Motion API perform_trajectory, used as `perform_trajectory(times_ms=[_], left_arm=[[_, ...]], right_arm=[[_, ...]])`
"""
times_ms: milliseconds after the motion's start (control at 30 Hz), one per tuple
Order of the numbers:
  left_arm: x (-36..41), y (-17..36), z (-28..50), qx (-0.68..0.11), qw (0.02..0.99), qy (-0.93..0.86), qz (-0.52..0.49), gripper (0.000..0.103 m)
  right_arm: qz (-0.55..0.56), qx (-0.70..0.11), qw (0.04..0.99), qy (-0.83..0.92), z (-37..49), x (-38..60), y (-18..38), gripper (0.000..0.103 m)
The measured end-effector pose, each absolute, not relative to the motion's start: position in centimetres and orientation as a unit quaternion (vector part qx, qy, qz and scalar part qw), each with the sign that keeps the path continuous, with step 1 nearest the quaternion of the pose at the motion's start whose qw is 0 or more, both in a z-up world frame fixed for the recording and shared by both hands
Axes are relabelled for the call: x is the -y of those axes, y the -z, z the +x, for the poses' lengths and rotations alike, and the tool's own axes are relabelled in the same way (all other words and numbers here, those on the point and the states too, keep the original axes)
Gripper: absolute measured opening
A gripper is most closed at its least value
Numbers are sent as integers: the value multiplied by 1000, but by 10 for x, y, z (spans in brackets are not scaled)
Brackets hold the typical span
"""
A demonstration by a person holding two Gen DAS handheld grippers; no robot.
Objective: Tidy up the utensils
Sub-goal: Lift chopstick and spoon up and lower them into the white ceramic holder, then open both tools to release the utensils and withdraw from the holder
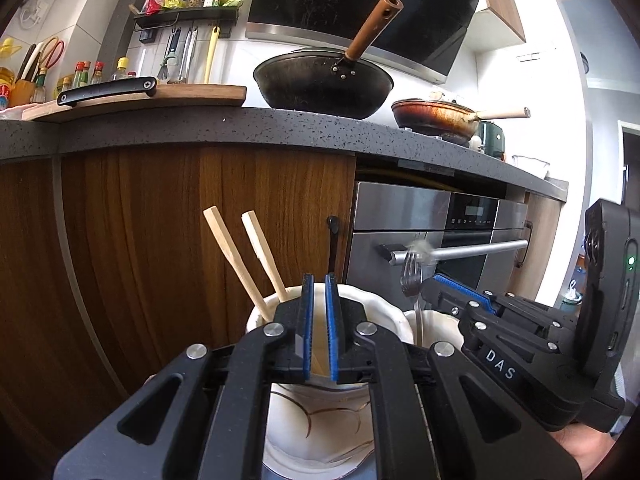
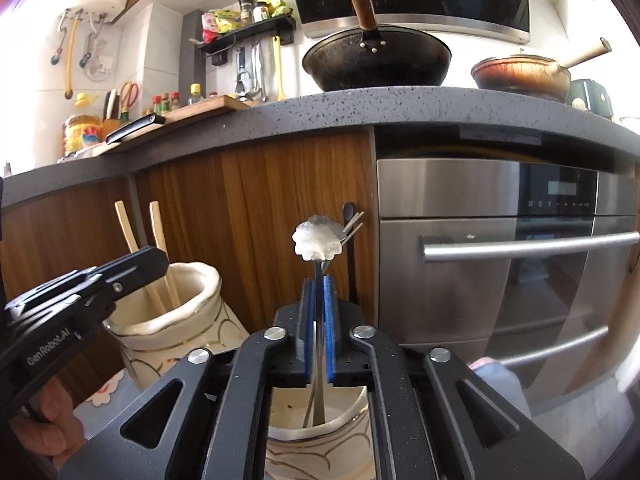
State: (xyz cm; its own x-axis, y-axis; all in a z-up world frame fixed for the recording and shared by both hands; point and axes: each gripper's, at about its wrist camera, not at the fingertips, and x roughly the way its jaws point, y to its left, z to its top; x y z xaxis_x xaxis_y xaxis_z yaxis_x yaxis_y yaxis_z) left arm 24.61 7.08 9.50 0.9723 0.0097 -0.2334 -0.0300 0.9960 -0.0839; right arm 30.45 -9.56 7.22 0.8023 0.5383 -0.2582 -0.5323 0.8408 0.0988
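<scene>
Two hand-held grippers hover side by side over two cream ceramic utensil holders set low in front of a wooden kitchen cabinet and a steel oven.

The right gripper (image 2: 319, 280) has its blue-padded jaws drawn close on either side of thin metal utensil stems — a flower-shaped spoon (image 2: 316, 242) rises above the fingertips, and fork tines (image 1: 412, 276) show beside it in the left wrist view. The stems stand nearly upright, their long axis running straight down between the pads into the right holder (image 2: 352, 424) directly below, where the lower ends already sit inside the rim. Whether the pads press on the metal or stand just clear of it cannot be told.

The left gripper (image 1: 320, 280) has its jaws almost together, a narrow slit between them, with nothing visibly held. It hangs over the left holder (image 1: 384, 300), where two wooden chopsticks (image 1: 236, 260) lean up and to the left, just beside the fingertips.

The right hand is the nearer to the metal utensils — judging by this, the coming move is letting them settle vertically into their holder.
</scene>
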Motion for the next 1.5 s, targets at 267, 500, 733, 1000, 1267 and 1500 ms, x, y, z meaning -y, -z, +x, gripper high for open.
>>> perform_trajectory(times_ms=[267, 500, 733, 1000, 1267, 1500], left_arm=[[-73, -102, 232, -103, 993, 2, -59, 38], [-70, -104, 212, -96, 994, 1, -52, 53], [-67, -99, 193, -108, 993, -2, -40, 56], [-66, -75, 177, -155, 987, 8, -40, 56], [-59, -42, 173, -241, 970, 26, -21, 55], [-52, -16, 159, -300, 953, 34, -18, 53]], right_arm=[[14, -133, 950, -281, 298, 105, -74, 16], [24, -136, 949, -283, 284, 118, -76, 18], [52, -159, 944, -285, 271, 138, -73, 26], [76, -200, 931, -296, 259, 161, -60, 34], [67, -274, 912, -298, 256, 168, -35, 37], [31, -339, 893, -296, 246, 166, -11, 37]])
